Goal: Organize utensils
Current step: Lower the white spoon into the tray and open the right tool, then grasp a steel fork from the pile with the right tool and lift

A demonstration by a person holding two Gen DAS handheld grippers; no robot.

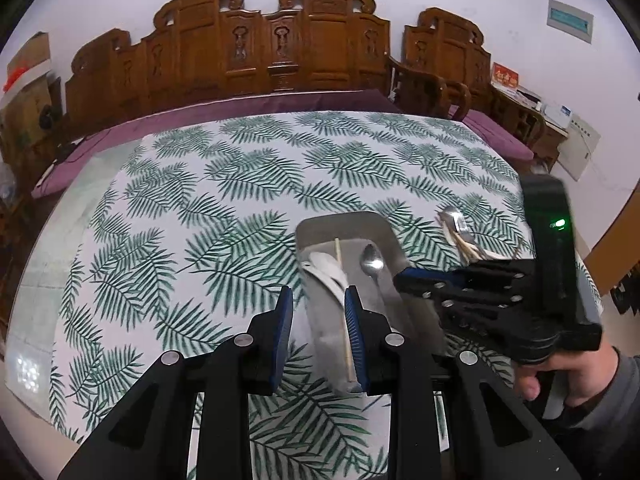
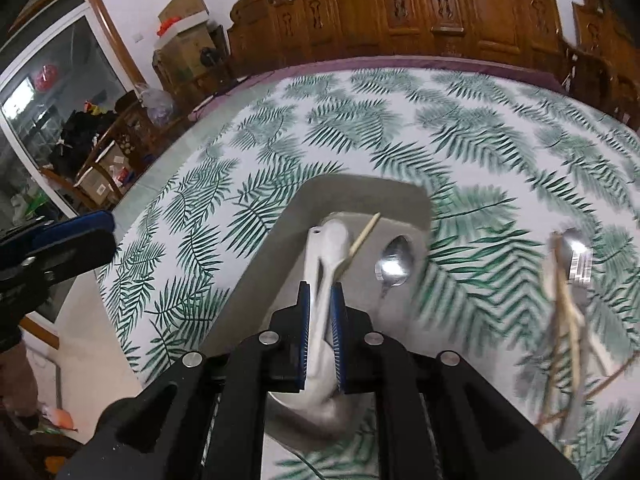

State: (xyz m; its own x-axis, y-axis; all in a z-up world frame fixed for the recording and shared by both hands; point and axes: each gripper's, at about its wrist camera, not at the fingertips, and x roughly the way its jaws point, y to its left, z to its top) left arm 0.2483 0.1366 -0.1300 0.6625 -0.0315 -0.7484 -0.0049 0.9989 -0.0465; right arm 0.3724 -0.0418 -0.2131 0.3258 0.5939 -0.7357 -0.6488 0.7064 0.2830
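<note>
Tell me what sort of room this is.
Most likely a living or dining room in a home. A carved wooden bench with purple cushions lines the wall, a leaf-print tablecloth covers the table, and cardboard boxes are stacked in one corner.

We see a glossy metal spoon (image 2: 394, 262), a smooth white plastic spoon (image 2: 326, 264), a matt grey tray (image 2: 360, 196), and carved varnished wooden chairs (image 1: 256, 48).

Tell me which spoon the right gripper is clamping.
The white ceramic spoon, over the grey tray, sits between the right gripper pads. The metal spoon lies free beside it in the tray.
</note>
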